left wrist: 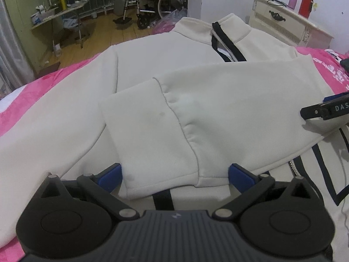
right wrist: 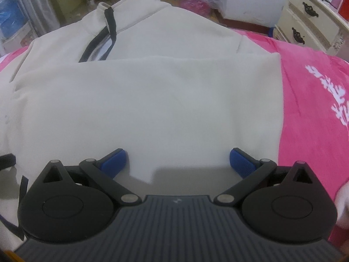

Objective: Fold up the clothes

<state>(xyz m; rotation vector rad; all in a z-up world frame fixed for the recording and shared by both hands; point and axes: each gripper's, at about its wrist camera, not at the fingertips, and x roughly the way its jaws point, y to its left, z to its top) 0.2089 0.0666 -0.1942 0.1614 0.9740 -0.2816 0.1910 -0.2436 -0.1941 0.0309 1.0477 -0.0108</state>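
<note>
Cream jacket (left wrist: pixel 196 113) sleeve folded across; both grippers' jaws apart; hem hidden.

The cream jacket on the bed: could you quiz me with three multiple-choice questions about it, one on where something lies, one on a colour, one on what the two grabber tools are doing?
1. Where does the folded sleeve lie?
A. Across the chest of the cream jacket
B. Hanging off the bed onto the floor
C. On the white dresser

2. What colour is the trim along the zip?
A. Red
B. Dark, near black
C. Yellow

3. How do the left gripper and right gripper stand?
A. Both clamped on cloth
B. One open, one clamped
C. Both open, jaws wide apart

Answers: 1 A, the sleeve crosses the jacket body below the collar, over the pink blanket. 2 B, a dark band runs beside the zip teeth. 3 C, each wrist view shows blue pads spread apart with cloth lying loose between them.
</note>
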